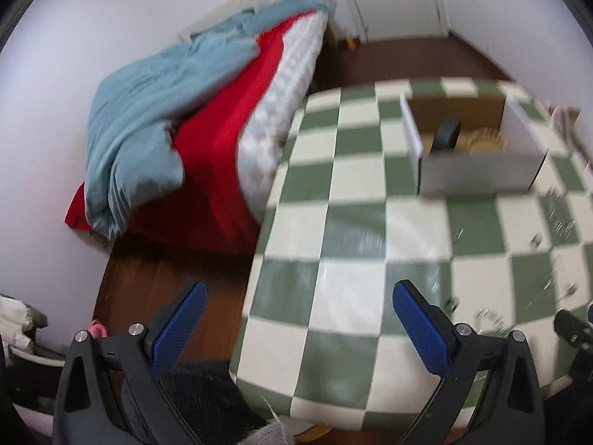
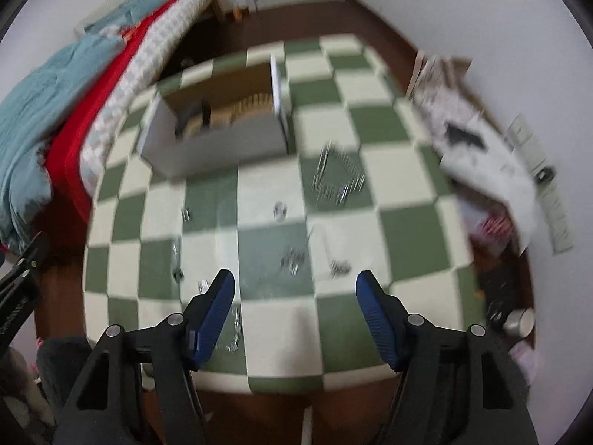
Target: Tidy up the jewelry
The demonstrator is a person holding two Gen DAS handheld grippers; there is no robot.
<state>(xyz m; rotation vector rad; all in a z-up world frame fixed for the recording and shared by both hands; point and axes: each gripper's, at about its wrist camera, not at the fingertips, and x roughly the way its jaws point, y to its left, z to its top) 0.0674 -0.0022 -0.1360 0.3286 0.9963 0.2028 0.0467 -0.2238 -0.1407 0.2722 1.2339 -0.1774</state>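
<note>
Several silver jewelry pieces lie scattered on the green-and-cream checked tablecloth (image 2: 267, 319): a long chain (image 2: 339, 174), a small ring (image 2: 280, 210), and little clusters (image 2: 292, 257) (image 2: 339, 267). Another piece (image 2: 233, 333) lies by the left blue pad. A white box (image 2: 218, 141) with a brown inside stands at the far side, holding a black item (image 2: 191, 115) and a wooden ridged insert (image 2: 252, 105). My right gripper (image 2: 295, 296) hovers open over the near part of the table with nothing between its pads. My left gripper (image 1: 298, 319) is open and empty over the table's left edge, and the box (image 1: 478, 170) is far right of it.
A bed with a blue blanket (image 1: 148, 118) and a red sheet (image 1: 222, 163) stands to the left of the table. Papers and white clutter (image 2: 481, 155) pile up at the right by the wall. A metal cylinder (image 2: 520, 320) sits low on the right. The floor (image 1: 155, 282) is brown wood.
</note>
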